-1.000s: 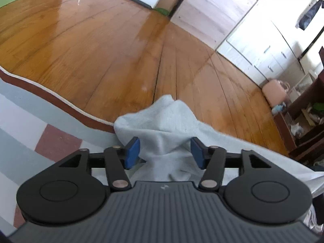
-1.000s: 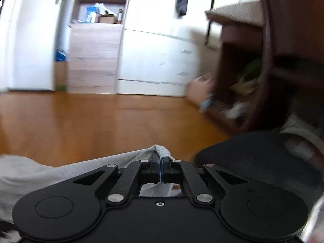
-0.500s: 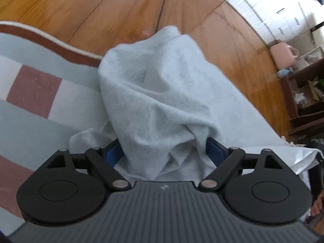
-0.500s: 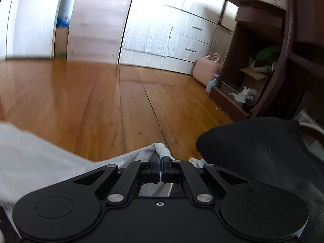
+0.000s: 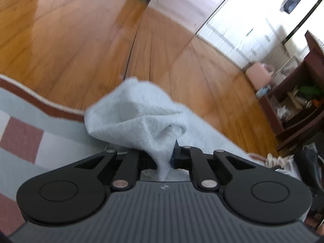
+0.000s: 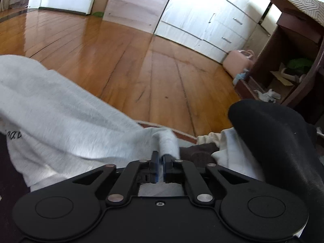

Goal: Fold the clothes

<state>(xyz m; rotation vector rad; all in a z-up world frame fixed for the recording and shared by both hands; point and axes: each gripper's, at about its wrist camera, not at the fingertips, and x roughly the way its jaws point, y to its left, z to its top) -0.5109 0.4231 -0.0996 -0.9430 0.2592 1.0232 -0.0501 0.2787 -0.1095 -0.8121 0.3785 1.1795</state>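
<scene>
Wooden floorboards (image 6: 125,60) stretch ahead of both grippers toward white drawer fronts (image 6: 204,22), and a striped rug (image 5: 30,139) lies under us, its dark red border running ahead and to the left of the left gripper (image 5: 163,160). We find the left view smeared by motion, so the weave of the grey garment (image 5: 139,117) and the far furniture are hard to read. Our left gripper's near finger is buried under the cloth; only the blue pad on its right side shows, pressed against a pinched fold — the jaws are closed on the garment. Half a second ago those jaws stood wide with cloth heaped between them; now they have drawn together and the fabric rises in a peak just ahead.

Our right gripper (image 6: 160,169) still clamps a rolled edge of the same garment (image 6: 60,111), pads nearly touching around it. Cloth sweeps away to its left, where dark script lettering is cut off at the frame edge and unreadable. A black rounded shape (image 6: 273,141) to the right hides what lies behind it — we cannot tell what it is. A dark wooden shelf unit (image 6: 293,50) stands ahead and to the right, with a pink bag (image 6: 239,60) beside it.
</scene>
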